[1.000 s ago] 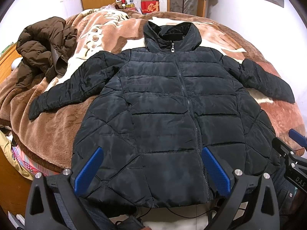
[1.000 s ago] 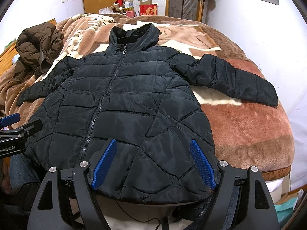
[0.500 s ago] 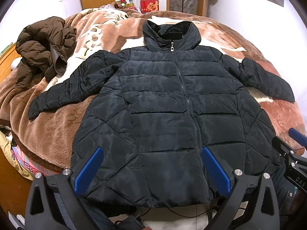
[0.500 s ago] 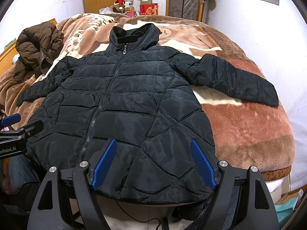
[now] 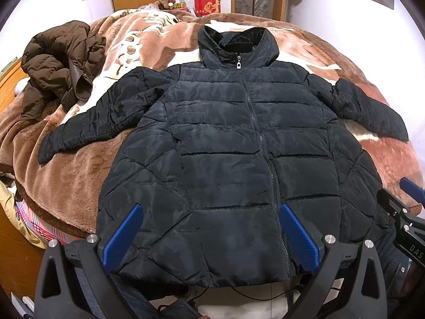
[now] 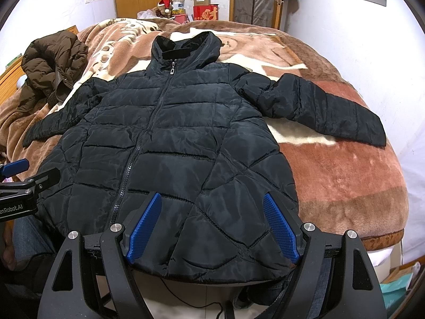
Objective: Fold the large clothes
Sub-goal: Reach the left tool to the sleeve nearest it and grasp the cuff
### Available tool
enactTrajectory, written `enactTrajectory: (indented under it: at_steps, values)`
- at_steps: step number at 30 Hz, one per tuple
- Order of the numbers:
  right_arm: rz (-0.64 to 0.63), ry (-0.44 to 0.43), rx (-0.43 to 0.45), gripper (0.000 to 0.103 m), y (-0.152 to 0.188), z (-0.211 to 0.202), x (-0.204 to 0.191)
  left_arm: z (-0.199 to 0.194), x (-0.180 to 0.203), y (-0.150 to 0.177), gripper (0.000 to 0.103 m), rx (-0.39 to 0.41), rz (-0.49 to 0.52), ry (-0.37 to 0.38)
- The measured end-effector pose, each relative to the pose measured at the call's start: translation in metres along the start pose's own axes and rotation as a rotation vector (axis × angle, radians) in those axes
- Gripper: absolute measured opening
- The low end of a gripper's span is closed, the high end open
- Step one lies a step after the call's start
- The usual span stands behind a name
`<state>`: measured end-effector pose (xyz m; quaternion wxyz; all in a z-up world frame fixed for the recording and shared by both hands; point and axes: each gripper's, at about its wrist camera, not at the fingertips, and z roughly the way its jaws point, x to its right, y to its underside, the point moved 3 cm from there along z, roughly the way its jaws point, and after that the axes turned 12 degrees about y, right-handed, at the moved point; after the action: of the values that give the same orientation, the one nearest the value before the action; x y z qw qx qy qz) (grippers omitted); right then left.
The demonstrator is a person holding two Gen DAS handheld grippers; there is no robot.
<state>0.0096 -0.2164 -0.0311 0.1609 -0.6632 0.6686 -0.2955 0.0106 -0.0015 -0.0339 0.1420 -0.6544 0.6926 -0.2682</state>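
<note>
A black quilted puffer jacket [image 5: 225, 143] lies face up and zipped on the bed, sleeves spread to both sides, collar at the far end; it also shows in the right wrist view [image 6: 170, 154]. My left gripper [image 5: 209, 236] is open and empty, hovering above the jacket's hem left of the zipper. My right gripper [image 6: 212, 226] is open and empty above the hem's right part. Each gripper shows at the edge of the other's view, the right one [image 5: 406, 212] and the left one [image 6: 18, 183].
A crumpled brown jacket [image 5: 58, 63] lies at the bed's far left on the brown plush blanket [image 5: 74, 175]. Boxes [image 5: 207, 2] and a wardrobe stand beyond the bed. A white wall runs along the right. The bed's near edge drops to the floor under the grippers.
The left wrist view has shifted very slightly; the jacket and both grippers stay as they were.
</note>
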Motion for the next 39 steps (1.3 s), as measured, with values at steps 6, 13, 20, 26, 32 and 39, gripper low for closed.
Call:
enactTrajectory:
  at_steps: [6, 13, 20, 26, 32, 39]
  values:
    - [0.003, 0.000, -0.002, 0.079, 0.001, 0.007, -0.001, 0.001, -0.002, -0.001, 0.103, -0.003, -0.009, 0.003]
    - [-0.007, -0.003, 0.008, 0.079, -0.004, 0.015, -0.006, 0.007, -0.018, -0.011, 0.103, -0.002, -0.016, -0.024]
    - [-0.020, -0.032, 0.034, 0.079, -0.029, 0.026, -0.012, 0.015, -0.053, -0.029, 0.103, 0.016, -0.073, -0.039]
    - [-0.058, -0.052, 0.056, 0.079, -0.058, 0.044, -0.029, 0.027, -0.110, -0.052, 0.103, 0.056, -0.208, -0.023]
    - [-0.116, -0.083, 0.047, 0.079, -0.084, 0.070, -0.056, 0.043, -0.184, -0.069, 0.103, 0.090, -0.337, -0.045]
    - [-0.183, -0.088, 0.052, 0.079, -0.111, 0.097, -0.091, 0.060, -0.256, -0.077, 0.103, 0.117, -0.455, -0.118]
